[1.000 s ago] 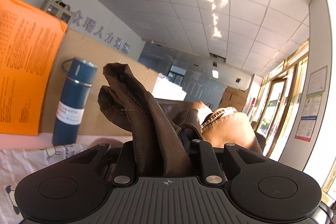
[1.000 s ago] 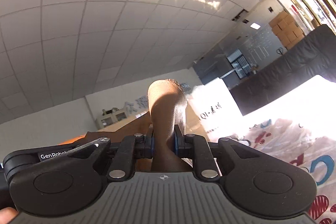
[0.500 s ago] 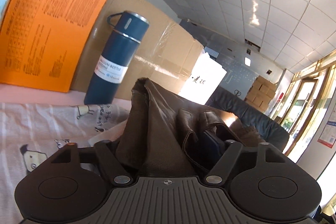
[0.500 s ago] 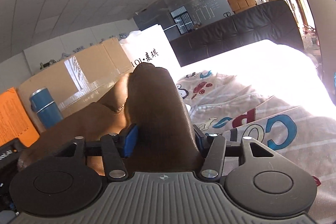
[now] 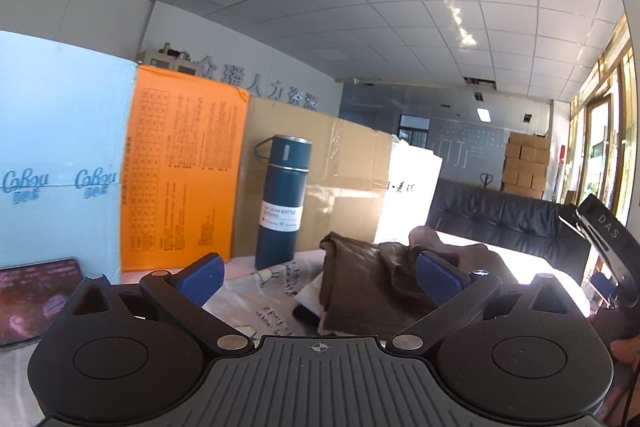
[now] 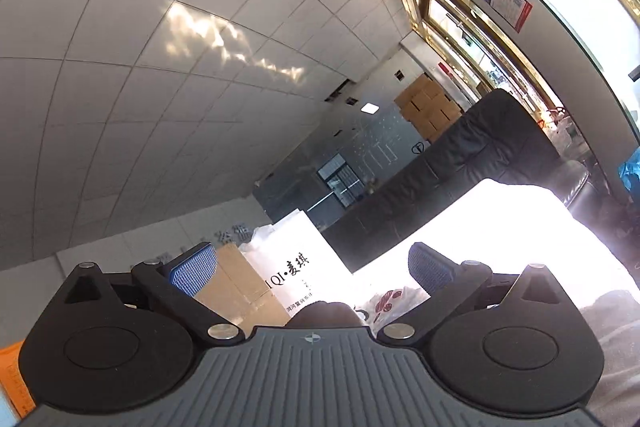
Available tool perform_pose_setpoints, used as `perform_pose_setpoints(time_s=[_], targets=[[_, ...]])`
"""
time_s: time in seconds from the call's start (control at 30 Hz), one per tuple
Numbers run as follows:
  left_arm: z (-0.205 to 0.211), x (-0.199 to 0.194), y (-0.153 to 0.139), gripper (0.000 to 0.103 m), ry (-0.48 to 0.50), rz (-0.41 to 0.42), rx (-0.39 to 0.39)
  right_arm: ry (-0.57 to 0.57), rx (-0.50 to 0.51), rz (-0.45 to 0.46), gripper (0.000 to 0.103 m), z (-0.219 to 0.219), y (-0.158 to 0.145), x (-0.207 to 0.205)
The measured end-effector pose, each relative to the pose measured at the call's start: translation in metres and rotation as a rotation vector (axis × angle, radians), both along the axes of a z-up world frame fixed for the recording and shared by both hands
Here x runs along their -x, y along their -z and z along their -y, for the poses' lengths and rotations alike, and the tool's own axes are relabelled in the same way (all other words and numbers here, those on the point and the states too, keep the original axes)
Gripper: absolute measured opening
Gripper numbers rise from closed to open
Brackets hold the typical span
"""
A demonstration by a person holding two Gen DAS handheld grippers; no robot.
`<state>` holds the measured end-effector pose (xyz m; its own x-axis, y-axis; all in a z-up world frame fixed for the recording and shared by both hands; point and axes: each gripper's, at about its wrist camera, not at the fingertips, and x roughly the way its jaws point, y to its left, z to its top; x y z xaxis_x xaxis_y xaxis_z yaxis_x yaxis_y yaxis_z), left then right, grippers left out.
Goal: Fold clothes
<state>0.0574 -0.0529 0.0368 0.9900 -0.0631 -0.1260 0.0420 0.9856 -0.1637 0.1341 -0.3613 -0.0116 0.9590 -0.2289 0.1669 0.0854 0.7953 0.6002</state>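
Note:
A brown garment (image 5: 368, 279) lies bunched on the printed cloth (image 5: 272, 303) covering the table, just ahead of my left gripper (image 5: 318, 273). The left gripper is open and empty, its blue pads (image 5: 200, 277) wide apart on either side of the garment. My right gripper (image 6: 312, 267) is open and empty and tilted up toward the ceiling. A small brown edge of the garment (image 6: 324, 313) shows just above its body. The other gripper's handle (image 5: 608, 239) shows at the right of the left wrist view.
A dark blue vacuum bottle (image 5: 282, 203) stands behind the garment. Cardboard (image 5: 344, 167), an orange sheet (image 5: 180, 171) and a light blue board (image 5: 60, 167) stand along the back. A white bag (image 5: 412, 195) and black sofa (image 5: 500, 219) are at the right.
Both grippers have opened and let go of the brown garment, which now lies on the table. Both have drawn back; the right one has tilted up.

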Motion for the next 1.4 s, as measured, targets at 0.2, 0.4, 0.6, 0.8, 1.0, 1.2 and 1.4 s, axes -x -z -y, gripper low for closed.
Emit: perform_pose_setpoints(time_s=[0.2,0.4,0.6,0.8,1.0,1.2,1.4], targets=[[-0.026,0.049,0.008,0.103,-0.058,-0.004,-0.039,-0.269,0.096,-0.221,0.103,-0.058,-0.016,0.046],[-0.03,0.088,0.022,0.103,-0.079,0.113,-0.219,-0.232,0.242,-0.41,0.103,-0.119,-0.006,0.082],[-0.04,0.104,0.022,0.103,-0.047,0.182,-0.137,-0.006,0.448,-0.322,0.103,-0.138,-0.002,0.1],[-0.045,0.092,0.025,0.103,-0.037,0.114,-0.102,0.031,0.496,-0.311,0.103,-0.137,0.004,0.094],[-0.044,0.085,0.027,0.103,-0.028,0.081,-0.107,-0.017,0.478,-0.318,0.103,-0.133,0.004,0.09],[-0.044,0.085,0.03,0.103,-0.028,0.073,-0.109,-0.047,0.469,-0.289,0.103,-0.132,0.004,0.095],[-0.043,0.086,0.03,0.103,-0.027,0.076,-0.112,-0.049,0.464,-0.284,0.103,-0.132,0.005,0.097]])
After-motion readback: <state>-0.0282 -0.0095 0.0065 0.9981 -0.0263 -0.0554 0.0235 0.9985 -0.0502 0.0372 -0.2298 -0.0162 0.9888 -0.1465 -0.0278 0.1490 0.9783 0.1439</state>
